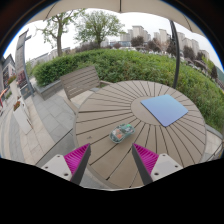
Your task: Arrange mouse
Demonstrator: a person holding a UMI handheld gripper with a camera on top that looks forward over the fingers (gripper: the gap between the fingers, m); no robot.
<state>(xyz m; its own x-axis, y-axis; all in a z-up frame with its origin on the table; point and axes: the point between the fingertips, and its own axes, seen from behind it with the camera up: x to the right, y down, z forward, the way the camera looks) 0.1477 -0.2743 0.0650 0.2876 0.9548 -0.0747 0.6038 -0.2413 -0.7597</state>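
Outdoors, at a round wooden table (120, 105). Off to the left, a wooden bench (80, 80) right beside the table. Down low, gripper (111, 160) spread wide, holding nothing, one pink pad (76, 156) on each finger. Just ahead of the fingers, near the middle of the table, a small clear mouse (122, 132) lying alone. Farther right, a flat blue mousepad (164, 109), apart from the mouse. Behind it all, green bushes (130, 62) and tall buildings.
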